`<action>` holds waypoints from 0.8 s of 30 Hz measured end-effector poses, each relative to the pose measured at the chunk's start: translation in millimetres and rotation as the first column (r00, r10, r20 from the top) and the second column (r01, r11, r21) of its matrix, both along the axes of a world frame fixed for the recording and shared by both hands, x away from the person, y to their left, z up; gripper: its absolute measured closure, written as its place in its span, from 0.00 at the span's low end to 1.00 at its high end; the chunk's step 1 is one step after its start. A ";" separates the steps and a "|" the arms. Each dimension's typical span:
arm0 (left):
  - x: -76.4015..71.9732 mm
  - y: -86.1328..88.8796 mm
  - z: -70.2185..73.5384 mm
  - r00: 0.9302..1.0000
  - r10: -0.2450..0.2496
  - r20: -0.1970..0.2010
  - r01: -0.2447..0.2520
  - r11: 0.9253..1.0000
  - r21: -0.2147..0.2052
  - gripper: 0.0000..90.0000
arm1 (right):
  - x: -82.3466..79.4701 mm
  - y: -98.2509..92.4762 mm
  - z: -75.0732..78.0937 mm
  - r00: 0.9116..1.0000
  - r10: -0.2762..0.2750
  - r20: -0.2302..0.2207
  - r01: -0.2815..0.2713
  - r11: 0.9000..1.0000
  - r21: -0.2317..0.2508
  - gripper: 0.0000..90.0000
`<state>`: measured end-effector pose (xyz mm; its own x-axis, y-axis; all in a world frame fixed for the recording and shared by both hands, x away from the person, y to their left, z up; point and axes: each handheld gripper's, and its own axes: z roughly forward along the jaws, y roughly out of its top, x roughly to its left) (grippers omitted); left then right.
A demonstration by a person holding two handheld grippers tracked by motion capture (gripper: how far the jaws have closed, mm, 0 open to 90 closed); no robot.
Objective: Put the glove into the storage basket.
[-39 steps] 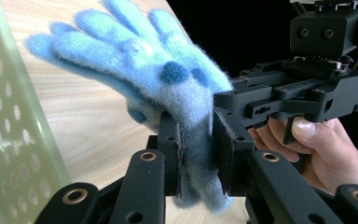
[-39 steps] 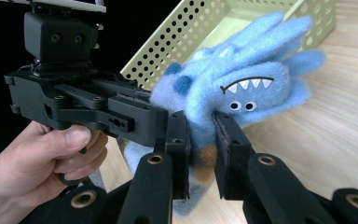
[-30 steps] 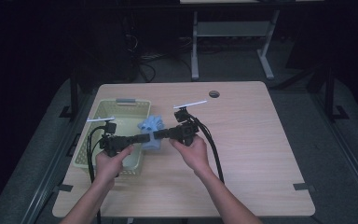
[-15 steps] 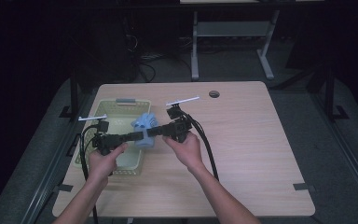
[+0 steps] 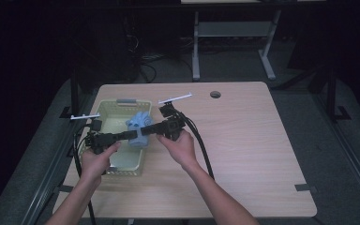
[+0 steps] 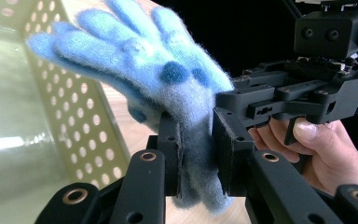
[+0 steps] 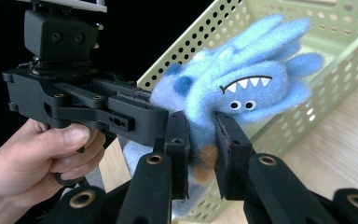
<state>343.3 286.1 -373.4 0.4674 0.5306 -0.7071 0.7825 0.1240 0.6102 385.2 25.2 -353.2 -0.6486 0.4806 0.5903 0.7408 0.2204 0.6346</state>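
Note:
A fuzzy blue glove [image 5: 139,127] with a monster face [image 7: 242,93] hangs over the right rim of a pale green perforated basket [image 5: 108,115]. Both grippers meet on its cuff from opposite sides. My left gripper [image 6: 196,151] is shut on the cuff, and the glove's fingers [image 6: 121,42] spread up and to the left. My right gripper [image 7: 200,151] is also shut on the cuff, with the face turned toward its camera. In the high view the left gripper [image 5: 132,135] comes from the left over the basket and the right gripper [image 5: 146,130] from the right.
The basket stands on the left part of a light wooden table [image 5: 243,140] with a round hole [image 5: 215,94] near its far edge. Black cables [image 5: 201,145] trail from both grippers toward the person. Dark floor and a metal frame [image 5: 234,33] lie beyond.
Both grippers and the glove between them have shifted left, from near the basket's right side to over its right rim. Both hands keep their hold.

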 end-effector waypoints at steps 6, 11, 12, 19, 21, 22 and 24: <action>0.5 9.9 2.2 1.000 0.011 -0.006 -0.010 1.000 0.016 0.82 | 2.6 10.8 -1.1 1.000 0.007 -0.004 -0.007 1.000 0.003 0.85; 1.6 19.4 1.5 1.000 0.009 -0.004 -0.009 0.999 0.030 0.82 | 4.3 20.5 -3.1 1.000 0.012 -0.010 -0.012 1.000 0.003 0.85; 1.6 20.9 1.4 1.000 0.013 -0.013 -0.013 0.999 0.030 0.82 | 4.7 22.4 -3.8 1.000 0.014 -0.007 -0.014 1.000 0.005 0.85; 1.6 31.6 -0.2 0.999 0.025 -0.027 -0.024 0.999 0.042 0.82 | 6.9 34.1 -8.4 1.000 0.018 -0.019 -0.018 1.000 0.006 0.85; 2.4 35.4 -1.5 0.999 0.021 -0.029 -0.019 0.999 0.049 0.82 | 7.8 37.7 -10.0 0.999 0.022 -0.025 -0.022 1.000 0.007 0.85; 2.5 37.0 -2.1 0.999 0.025 -0.039 -0.023 0.999 0.047 0.82 | 8.5 39.6 -11.3 0.999 0.023 -0.024 -0.023 1.000 0.006 0.85; 2.9 40.5 -3.7 0.999 0.029 -0.045 -0.027 0.998 0.051 0.82 | 9.6 43.4 -14.0 0.999 0.026 -0.027 -0.026 1.000 0.010 0.85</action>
